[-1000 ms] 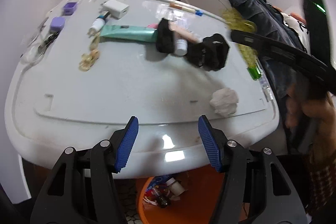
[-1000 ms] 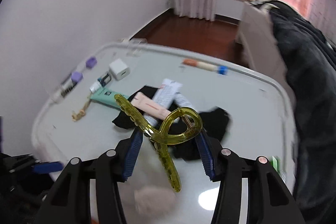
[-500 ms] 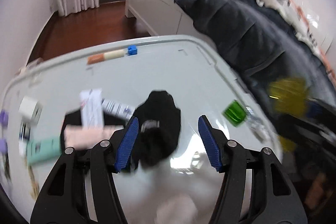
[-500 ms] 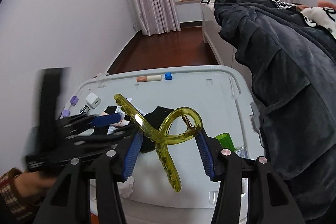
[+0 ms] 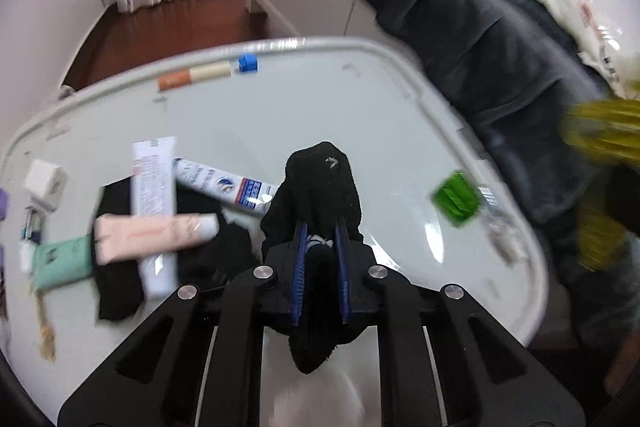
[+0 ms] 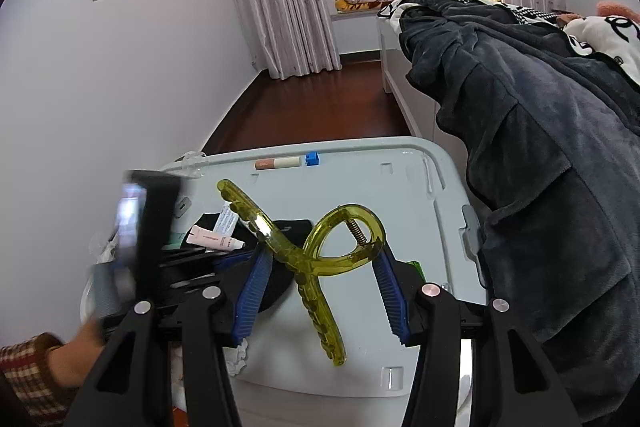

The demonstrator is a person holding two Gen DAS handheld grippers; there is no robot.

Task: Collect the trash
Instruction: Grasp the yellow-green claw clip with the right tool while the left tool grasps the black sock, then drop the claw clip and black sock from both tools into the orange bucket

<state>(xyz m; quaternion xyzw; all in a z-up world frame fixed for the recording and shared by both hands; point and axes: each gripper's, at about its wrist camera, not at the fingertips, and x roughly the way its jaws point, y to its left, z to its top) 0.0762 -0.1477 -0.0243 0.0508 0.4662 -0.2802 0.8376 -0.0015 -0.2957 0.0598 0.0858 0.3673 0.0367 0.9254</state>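
Note:
My left gripper [image 5: 320, 233] is shut on a black sock [image 5: 320, 183], whose toe end lies on the white table top [image 5: 280, 107] while its other end hangs below the blue pads. A crumpled white tissue [image 6: 238, 355] lies at the table's near edge; in the left wrist view it is a white blur under the sock. My right gripper [image 6: 322, 257] is shut on a translucent yellow hair claw clip [image 6: 332, 263] and holds it above the table's near right part. The clip shows as a yellow blur [image 5: 600, 131] in the left wrist view.
Left of the sock lie a white tube [image 5: 154, 179], a pink tube [image 5: 152, 235], a green tube [image 5: 60, 261], a toothpaste tube [image 5: 224, 183] and a second black sock [image 5: 120, 287]. A green wrapper [image 5: 456, 197] sits right. A dark blanket [image 5: 480, 47] borders the table.
My left gripper swung from the table's front edge over to the black sock and shut on it. My right gripper kept the yellow clip and drew back toward the table's near side.

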